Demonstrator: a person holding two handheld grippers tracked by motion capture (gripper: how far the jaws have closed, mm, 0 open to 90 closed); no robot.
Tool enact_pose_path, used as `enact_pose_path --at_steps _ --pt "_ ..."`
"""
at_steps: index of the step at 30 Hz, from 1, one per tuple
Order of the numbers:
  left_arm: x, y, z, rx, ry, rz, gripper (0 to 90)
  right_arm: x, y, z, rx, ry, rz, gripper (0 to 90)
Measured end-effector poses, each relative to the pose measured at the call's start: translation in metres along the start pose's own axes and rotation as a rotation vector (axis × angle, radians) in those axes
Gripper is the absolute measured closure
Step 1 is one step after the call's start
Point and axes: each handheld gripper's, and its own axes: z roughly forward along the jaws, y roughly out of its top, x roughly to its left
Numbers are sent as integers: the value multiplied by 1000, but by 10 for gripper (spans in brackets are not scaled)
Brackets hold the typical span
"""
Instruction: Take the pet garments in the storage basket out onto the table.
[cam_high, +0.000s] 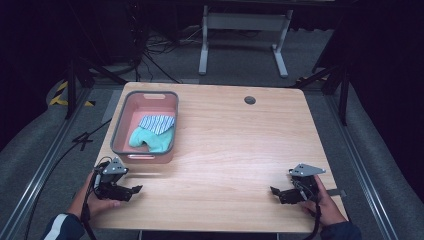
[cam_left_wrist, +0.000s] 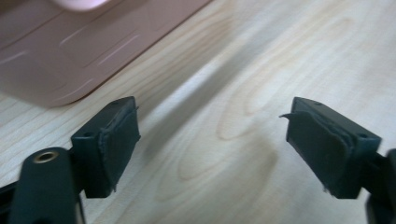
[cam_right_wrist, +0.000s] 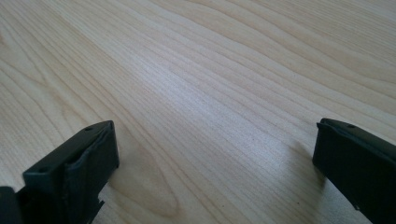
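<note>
My left hand-held gripper (cam_high: 134, 190) rests low at the near left corner of the light wooden table (cam_high: 235, 150), its black jaws spread wide with only bare wood grain between them; in the left gripper view its worn rubber pads (cam_left_wrist: 119, 140) stand far apart and touch nothing. My right hand-held gripper (cam_high: 274, 192) sits at the near right corner, jaws likewise spread and empty, pointing toward nine o'clock across the table, while the left one points toward three o'clock, so the two face each other, well apart. From the left hand-held gripper, at about one o'clock and near it, stands the pink rectangular plastic basin with a grey rim (cam_high: 122, 117), its near wall just beyond my left hand (cam_high: 97, 202); in the left gripper view a corner of that basin (cam_left_wrist: 60, 60) shows at upper left. Inside the basin lie a turquoise sock (cam_high: 150, 140) and, toward twelve o'clock of it and touching it, a blue-and-white striped cloth (cam_high: 157, 122). At the far edge of the table sits a small dark round grommet (cam_high: 250, 100).
</note>
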Motion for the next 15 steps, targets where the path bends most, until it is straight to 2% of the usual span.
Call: enact_pose_path --at_steps 1,4,7,11,12,13,15 --pt "-1 1 -1 3 22 14 178 0 0 0 0 -1 -3 5" --pt "-3 6 -9 -4 58 15 197 0 0 0 1 0 -1 5" --pt "-5 10 -18 -35 50 15 211 0 0 0 1 -1 -1 5" --pt "-7 17 -30 -72 78 27 212 0 0 0 1 0 -2 5" --pt "-7 19 -33 -80 79 14 212 0 0 0 1 -1 -2 5" --pt "-6 21 -36 -90 85 24 212 0 0 0 0 0 0 5" --pt "-6 25 -42 -118 75 10 204 0 0 0 0 -1 -2 5"
